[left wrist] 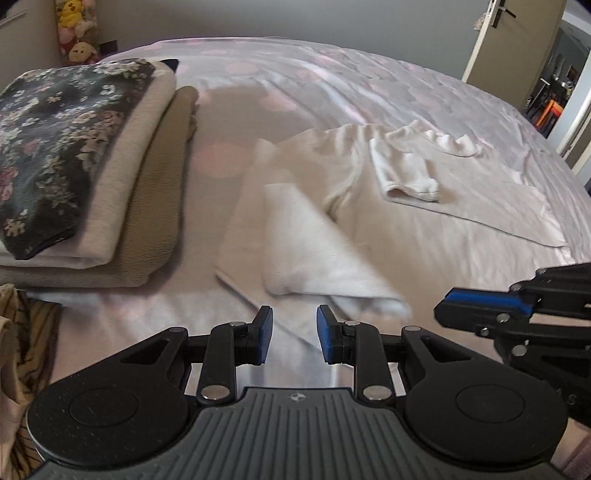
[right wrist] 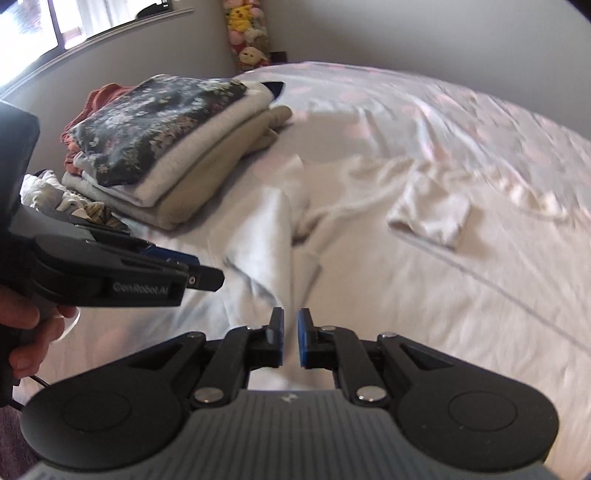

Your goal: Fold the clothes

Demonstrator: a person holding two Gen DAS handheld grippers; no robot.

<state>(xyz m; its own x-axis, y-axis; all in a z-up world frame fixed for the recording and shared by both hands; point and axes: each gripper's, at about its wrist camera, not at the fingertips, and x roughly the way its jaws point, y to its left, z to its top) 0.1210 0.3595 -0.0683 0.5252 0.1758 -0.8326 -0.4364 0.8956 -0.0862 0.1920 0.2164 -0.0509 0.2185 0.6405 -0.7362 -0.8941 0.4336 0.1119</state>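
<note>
A white T-shirt (left wrist: pixel 369 192) lies partly folded on the bed, one side turned over toward the middle and one sleeve (left wrist: pixel 406 173) lying on top. It also shows in the right wrist view (right wrist: pixel 332 221). My left gripper (left wrist: pixel 294 336) is open and empty, just short of the shirt's near edge. My right gripper (right wrist: pixel 291 338) is slightly open and empty, above the shirt's near folded flap. Each gripper shows in the other's view: the right gripper (left wrist: pixel 480 306), the left gripper (right wrist: pixel 184 269).
A stack of folded clothes (left wrist: pixel 85 177) with a dark floral piece on top sits to the left on the bed (left wrist: pixel 332 85). Unfolded clothes (left wrist: pixel 22 350) lie at the near left. Plush toys (right wrist: pixel 245 33) hang in the far corner. An open door (left wrist: pixel 517 44) is at the right.
</note>
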